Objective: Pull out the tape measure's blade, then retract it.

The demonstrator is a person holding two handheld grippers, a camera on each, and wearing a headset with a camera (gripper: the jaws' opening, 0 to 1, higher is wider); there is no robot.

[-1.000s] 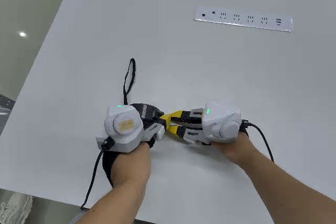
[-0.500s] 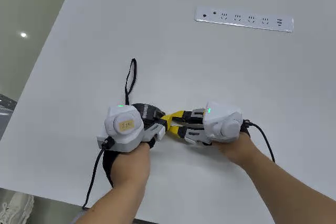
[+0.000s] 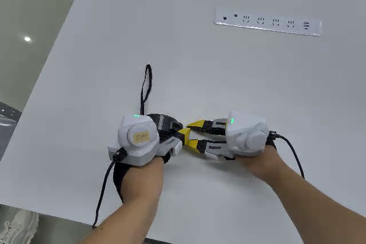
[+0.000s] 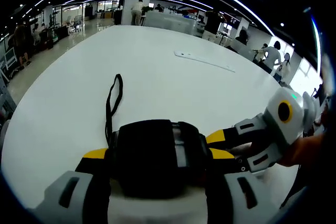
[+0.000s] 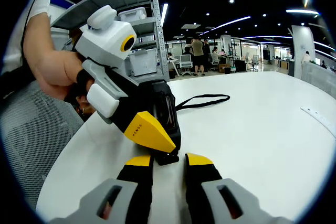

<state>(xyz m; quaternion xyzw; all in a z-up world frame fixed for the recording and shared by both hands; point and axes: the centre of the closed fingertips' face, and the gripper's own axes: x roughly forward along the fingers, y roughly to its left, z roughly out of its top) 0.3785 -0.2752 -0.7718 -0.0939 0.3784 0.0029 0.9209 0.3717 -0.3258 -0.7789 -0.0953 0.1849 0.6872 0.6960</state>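
Observation:
A black tape measure (image 3: 164, 123) with a black wrist strap (image 3: 144, 87) sits low over the white table. My left gripper (image 3: 171, 130) is shut on its case. In the left gripper view the case (image 4: 152, 156) sits between the yellow-tipped jaws. My right gripper (image 3: 194, 134) faces it from the right, jaws a little apart. In the right gripper view the small black blade hook (image 5: 167, 157) lies in the narrow gap of the right gripper (image 5: 168, 162), under the case (image 5: 165, 108). No blade is drawn out.
A white power strip (image 3: 267, 22) lies at the far side of the table (image 3: 114, 38). The table's left edge drops to a shiny floor (image 3: 28, 38). Cables trail from both grippers toward the near edge. People and shelving stand in the background of the gripper views.
The right gripper's jaws have spread slightly apart at the tape's mouth. The whole picture has shifted a little, so the head camera has moved; the left gripper keeps its hold.

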